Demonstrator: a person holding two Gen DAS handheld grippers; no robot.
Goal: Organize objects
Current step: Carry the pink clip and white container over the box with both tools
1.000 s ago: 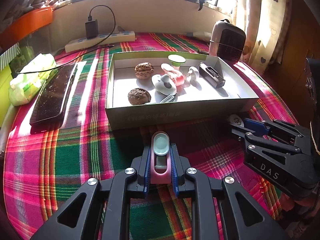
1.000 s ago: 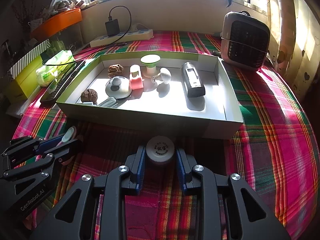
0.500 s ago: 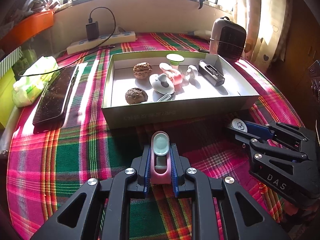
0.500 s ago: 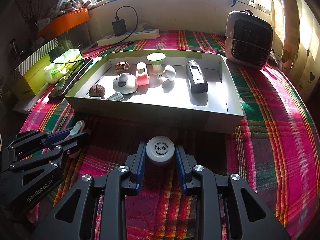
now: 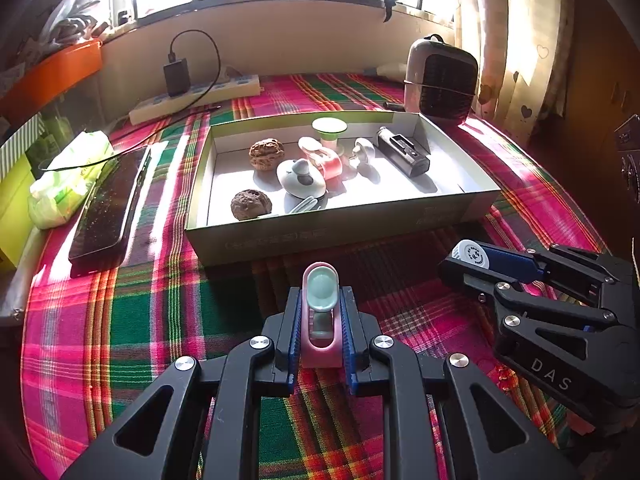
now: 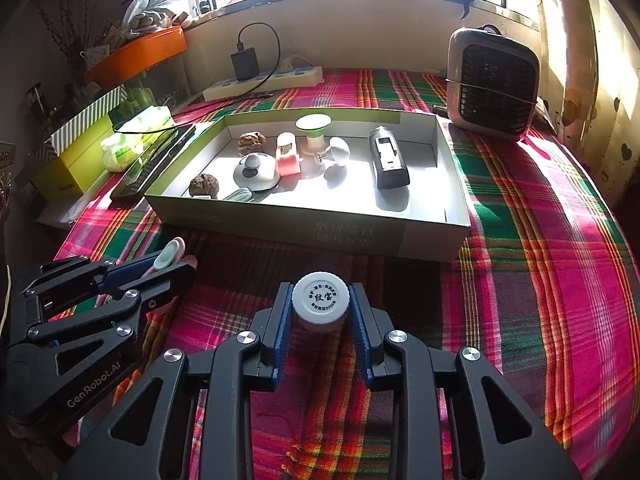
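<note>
A shallow cardboard box [image 5: 336, 228] [image 6: 304, 228] sits on the plaid tablecloth with two walnuts [image 5: 266, 154], a grey knob lid [image 5: 301, 178], a pink holder [image 5: 328, 160], a green-topped spool [image 5: 329, 130], a white knob [image 5: 364, 148] and a black device [image 5: 402, 152] inside. My left gripper [image 5: 320, 312] [image 6: 160, 270] is shut on a pink clip with a pale green pad [image 5: 320, 312], in front of the box. My right gripper [image 6: 320, 312] [image 5: 476, 264] is shut on a small white round-capped jar [image 6: 320, 300], also in front of the box, to the right.
A black phone [image 5: 108, 208] and a green tissue pack [image 5: 68, 180] lie left of the box. A power strip with charger [image 5: 196, 96] runs along the back wall. A small heater [image 6: 492, 80] stands at the back right. Yellow boxes [image 6: 76, 152] sit at the far left.
Both views have drawn back and risen slightly, so the box looks a little farther off. Each gripper keeps hold of its object.
</note>
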